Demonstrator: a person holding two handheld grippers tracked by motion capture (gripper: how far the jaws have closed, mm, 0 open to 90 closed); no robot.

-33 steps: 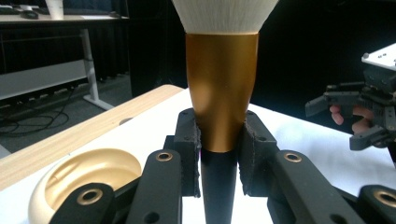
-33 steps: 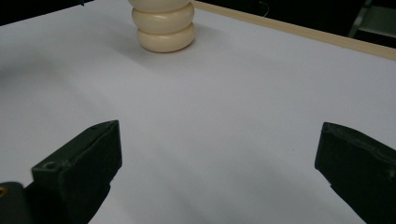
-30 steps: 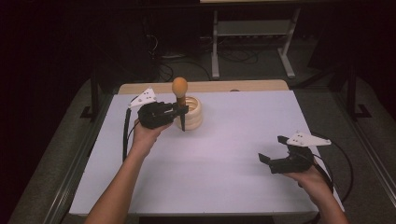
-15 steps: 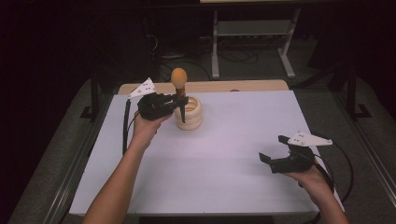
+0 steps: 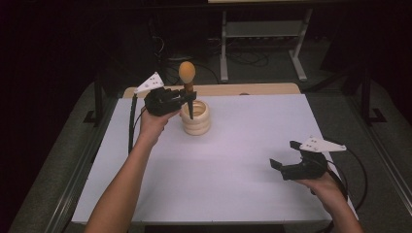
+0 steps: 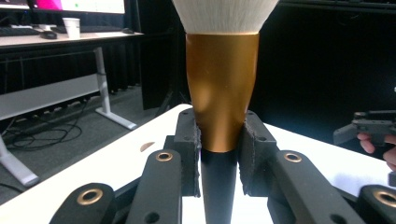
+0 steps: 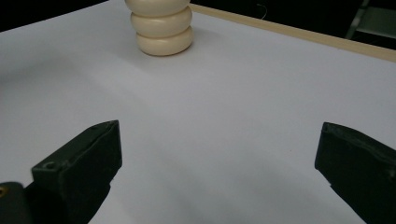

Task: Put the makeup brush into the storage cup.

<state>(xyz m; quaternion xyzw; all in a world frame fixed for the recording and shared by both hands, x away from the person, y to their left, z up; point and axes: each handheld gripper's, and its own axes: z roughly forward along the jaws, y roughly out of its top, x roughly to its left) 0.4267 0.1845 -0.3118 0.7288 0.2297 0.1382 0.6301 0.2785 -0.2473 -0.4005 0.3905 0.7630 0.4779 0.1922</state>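
Left tool (image 5: pixel 187 99) pinching brush (image 6: pixel 222 88) at gold collar, upright over ringed holder (image 5: pixel 197 119), desk (image 5: pixel 243 174) 11 o'clock. Brush likely light, stiff handle, slick collar, soft bristles; grip collar or handle. Right tool (image 7: pixel 219 172) spread, idle at 4 o'clock.

We see a table (image 5: pixel 233 170) with a flat white top, pale and matte, and a strip of light wood (image 5: pixel 252 89) along its far edge. Directly on the white surface stands one thing: a cream ribbed holder (image 5: pixel 197 119), built like three stacked rings, upright near the far edge and left of the middle. In the right gripper view we see the same holder (image 7: pixel 162 32) resting flat on the sheet, with the wooden edge (image 7: pixel 299 32) running behind it. The table itself stands on a grey carpeted floor (image 5: pixel 43 160).
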